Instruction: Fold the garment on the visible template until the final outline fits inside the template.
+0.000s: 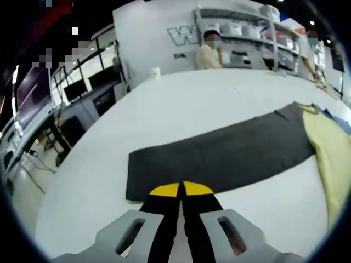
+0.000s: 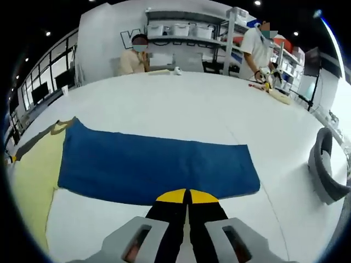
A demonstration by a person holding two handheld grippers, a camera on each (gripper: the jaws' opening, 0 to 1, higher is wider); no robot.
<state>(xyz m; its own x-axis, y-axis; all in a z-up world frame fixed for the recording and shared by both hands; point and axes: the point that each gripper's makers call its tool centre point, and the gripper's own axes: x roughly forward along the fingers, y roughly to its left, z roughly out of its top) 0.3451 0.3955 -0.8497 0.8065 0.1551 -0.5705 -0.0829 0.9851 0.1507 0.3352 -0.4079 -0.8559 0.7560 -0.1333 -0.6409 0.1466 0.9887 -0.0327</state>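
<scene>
On the white table [image 1: 181, 98] lies a long dark grey cloth panel [image 1: 219, 156], flat, running from near my jaws toward the right. There it meets a pale yellow cloth [image 1: 329, 153]. My left gripper [image 1: 181, 189] is shut, its yellow tips at the grey panel's near edge; whether they pinch cloth is unclear. In the right gripper view a long blue panel [image 2: 153, 167] lies flat on the table [image 2: 192, 104] and meets the yellow cloth [image 2: 33, 175] on the left. My right gripper [image 2: 188, 195] is shut too, tips at the blue panel's near edge.
A grey ring-shaped object [image 2: 328, 167] sits at the table's right side. One person [image 2: 134, 57] sits at the far edge and another [image 2: 260, 46] stands by shelves [image 2: 186, 30]. Desks with monitors [image 1: 77, 90] stand beyond the table's left edge.
</scene>
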